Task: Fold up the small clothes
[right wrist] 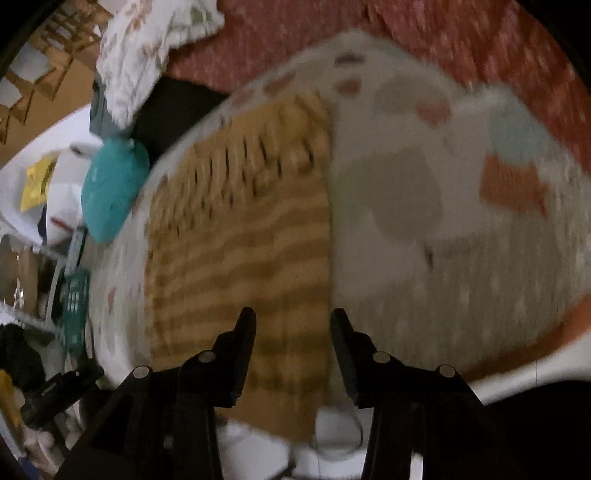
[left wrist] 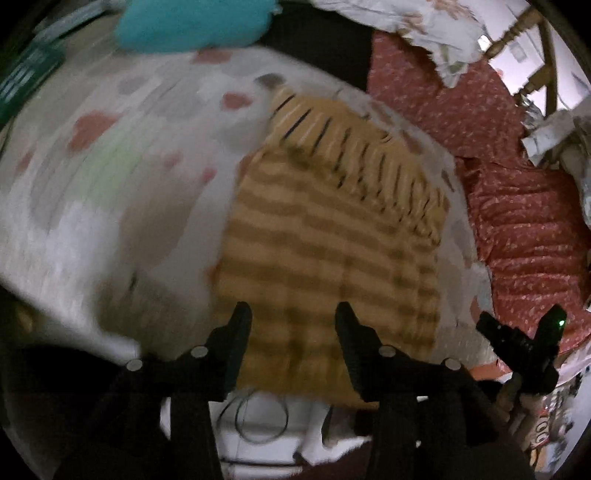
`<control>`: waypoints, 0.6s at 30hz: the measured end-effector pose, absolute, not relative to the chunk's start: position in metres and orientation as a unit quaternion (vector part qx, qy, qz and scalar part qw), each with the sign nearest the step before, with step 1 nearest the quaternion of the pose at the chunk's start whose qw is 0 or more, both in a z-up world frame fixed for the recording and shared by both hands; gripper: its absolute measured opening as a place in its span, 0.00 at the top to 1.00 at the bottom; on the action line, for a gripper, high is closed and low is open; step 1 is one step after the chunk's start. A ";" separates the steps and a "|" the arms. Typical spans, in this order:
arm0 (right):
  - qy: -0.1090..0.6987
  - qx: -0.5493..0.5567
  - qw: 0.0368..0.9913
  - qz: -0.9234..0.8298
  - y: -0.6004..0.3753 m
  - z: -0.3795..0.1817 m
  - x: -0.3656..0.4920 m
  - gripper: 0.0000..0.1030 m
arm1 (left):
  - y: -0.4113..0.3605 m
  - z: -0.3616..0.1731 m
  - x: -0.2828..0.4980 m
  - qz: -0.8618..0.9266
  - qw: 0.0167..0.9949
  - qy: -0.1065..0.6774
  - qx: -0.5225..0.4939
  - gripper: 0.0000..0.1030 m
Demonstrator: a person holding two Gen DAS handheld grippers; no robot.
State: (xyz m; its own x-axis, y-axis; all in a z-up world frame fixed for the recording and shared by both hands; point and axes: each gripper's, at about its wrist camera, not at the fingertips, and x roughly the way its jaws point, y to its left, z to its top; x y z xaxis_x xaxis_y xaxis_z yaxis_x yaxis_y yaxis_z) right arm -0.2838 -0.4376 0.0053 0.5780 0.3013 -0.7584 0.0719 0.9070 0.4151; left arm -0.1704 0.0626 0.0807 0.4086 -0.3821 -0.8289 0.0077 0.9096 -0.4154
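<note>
a: a yellow striped garment [left wrist: 325, 236] lies flat on a white spotted sheet [left wrist: 110, 192], part of it doubled over so that a band with thin dark stripes sits across its far end. both frames are smeared by motion blur.

b: and the left gripper [left wrist: 293, 314]?

a: its fingers [left wrist: 240, 332] stand apart above the near edge of the garment, nothing between them. whether the tips touch the cloth cannot be told through the blur.

b: the right gripper [right wrist: 291, 319]?

a: also spread wide and empty, poised over the garment's near end [right wrist: 240, 258], close to its straight right-hand edge. in the left wrist view the same tool [left wrist: 524, 339] appears low at the right with a small green light on it.

b: what surrounds the work?

a: a teal cushion [left wrist: 192, 22] sits at the far side of the sheet, a red patterned bedspread [left wrist: 524, 221] spreads to the right, and a crumpled pale floral cloth [left wrist: 424, 22] rests on it. a wooden chair [left wrist: 535, 55] shows beyond.
</note>
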 end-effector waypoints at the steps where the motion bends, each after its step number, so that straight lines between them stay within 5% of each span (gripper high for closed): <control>1: 0.444 0.204 0.870 0.066 -0.436 0.010 -0.270 0.55 | 0.056 0.081 -0.156 -0.122 0.825 0.524 -0.171 0.52; 15: 0.477 0.270 0.836 -0.022 -0.438 -0.053 -0.053 0.51 | 0.021 -0.021 0.050 -0.074 0.777 0.573 -0.252 0.51; 18: 0.461 0.260 0.848 0.017 -0.430 -0.040 -0.038 0.91 | 0.013 -0.020 0.052 -0.067 0.785 0.568 -0.237 0.50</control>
State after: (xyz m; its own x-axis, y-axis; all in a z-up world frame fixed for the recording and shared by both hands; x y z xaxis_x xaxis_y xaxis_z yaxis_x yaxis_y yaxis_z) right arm -0.0383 -0.4295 -0.0403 0.5739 0.2695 -0.7733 0.2107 0.8640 0.4574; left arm 0.0516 0.0130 -0.0201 0.3446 -0.3750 -0.8606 -0.1638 0.8786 -0.4485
